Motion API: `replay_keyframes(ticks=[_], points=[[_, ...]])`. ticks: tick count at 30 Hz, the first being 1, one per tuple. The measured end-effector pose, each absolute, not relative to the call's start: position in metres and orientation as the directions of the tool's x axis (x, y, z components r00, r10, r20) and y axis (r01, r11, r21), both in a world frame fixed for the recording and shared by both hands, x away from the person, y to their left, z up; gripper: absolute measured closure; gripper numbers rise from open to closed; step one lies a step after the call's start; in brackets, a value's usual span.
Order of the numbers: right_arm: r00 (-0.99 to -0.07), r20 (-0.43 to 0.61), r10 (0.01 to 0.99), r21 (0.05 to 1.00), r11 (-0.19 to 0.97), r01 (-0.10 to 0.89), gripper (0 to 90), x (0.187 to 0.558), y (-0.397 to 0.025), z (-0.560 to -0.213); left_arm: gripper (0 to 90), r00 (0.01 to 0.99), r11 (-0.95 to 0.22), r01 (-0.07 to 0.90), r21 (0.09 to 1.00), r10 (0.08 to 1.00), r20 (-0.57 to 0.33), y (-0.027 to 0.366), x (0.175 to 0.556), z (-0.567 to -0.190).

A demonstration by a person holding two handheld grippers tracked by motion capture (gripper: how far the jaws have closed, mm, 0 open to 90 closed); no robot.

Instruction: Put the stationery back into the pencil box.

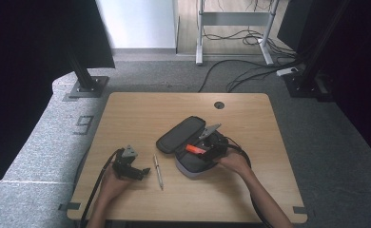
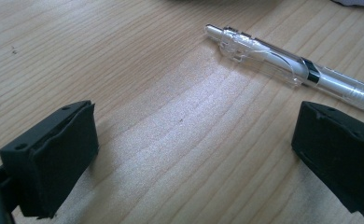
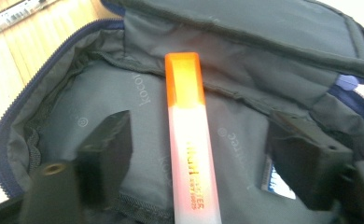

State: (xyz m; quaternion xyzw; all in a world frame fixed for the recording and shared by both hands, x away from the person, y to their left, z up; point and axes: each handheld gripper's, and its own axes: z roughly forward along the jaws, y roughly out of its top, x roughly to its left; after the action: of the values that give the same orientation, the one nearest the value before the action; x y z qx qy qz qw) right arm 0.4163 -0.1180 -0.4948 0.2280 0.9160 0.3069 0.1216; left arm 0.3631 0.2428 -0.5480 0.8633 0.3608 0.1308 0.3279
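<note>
An open grey pencil case (image 1: 189, 163) with a dark lid (image 1: 181, 134) folded back lies at the table's middle. An orange-capped highlighter (image 1: 194, 149) (image 3: 189, 140) rests slanted inside it, over the grey lining (image 3: 77, 107). My right gripper (image 1: 202, 151) (image 3: 199, 158) hovers over the case, open, with a jaw on each side of the highlighter and a gap between each jaw and it. A clear pen (image 1: 158, 172) (image 2: 283, 65) lies on the wood left of the case. My left gripper (image 1: 144, 171) (image 2: 189, 163) sits low beside the pen, open and holding nothing.
The wooden table (image 1: 250, 190) has a round cable hole (image 1: 219, 105) near its far edge. Black cables trail from both grippers toward the front edge. Stand bases and floor cables lie beyond the table.
</note>
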Motion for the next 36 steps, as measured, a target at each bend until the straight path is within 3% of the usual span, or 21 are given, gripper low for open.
replay_keyframes(ticks=[12, 36], points=[[-0.830, -0.074, 0.553, 0.645, 0.661, 0.383, 0.0, 0.409, -0.133, -0.486, 0.2, 0.705, -0.524, 0.538, 0.661, 0.709, -0.012, 0.243, 0.363, -0.548], [-0.777, -0.081, 0.624, 0.702, 0.590, 0.400, 0.0, 0.391, -0.186, -0.482, 0.2, 0.706, -0.525, 0.537, 0.660, 0.708, -0.012, 0.243, 0.363, -0.548]])
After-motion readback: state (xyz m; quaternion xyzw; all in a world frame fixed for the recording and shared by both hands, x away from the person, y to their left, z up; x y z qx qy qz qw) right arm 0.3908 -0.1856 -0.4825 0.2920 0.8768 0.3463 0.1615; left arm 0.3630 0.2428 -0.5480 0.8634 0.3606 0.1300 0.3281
